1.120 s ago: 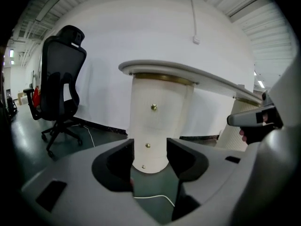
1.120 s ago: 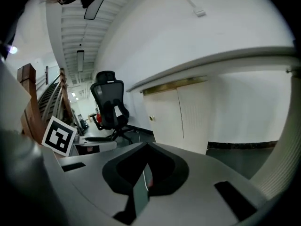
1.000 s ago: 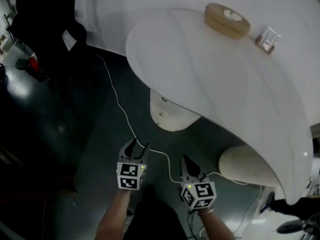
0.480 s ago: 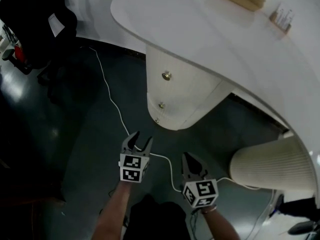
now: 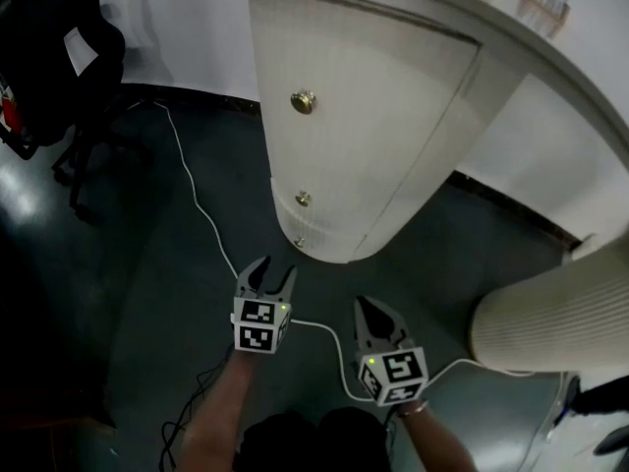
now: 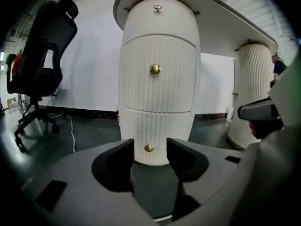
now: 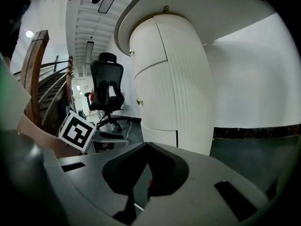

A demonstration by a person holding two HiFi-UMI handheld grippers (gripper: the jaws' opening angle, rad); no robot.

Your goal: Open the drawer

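Drawers (image 6: 157,79) sit in a round white cabinet (image 5: 373,96) under the desk (image 5: 521,37), and we hold both grippers low in front of it, not touching it. We count 3 gold knobs down its front: the top knob (image 6: 158,7), the middle knob (image 6: 154,69) and the bottom knob (image 6: 148,148). All 3 drawer fronts look flat and shut. Our left gripper (image 5: 272,271) has its jaws apart with nothing in them (the bottom knob shows in the gap, but far off). Our right gripper (image 5: 368,308) is beside it, a bit nearer to us, with its jaws pressed together and nothing in them. A white cable (image 5: 201,205) runs along the dark floor (image 5: 147,293) past the grippers. A black chair (image 6: 44,46) stands to the left of the cabinet.
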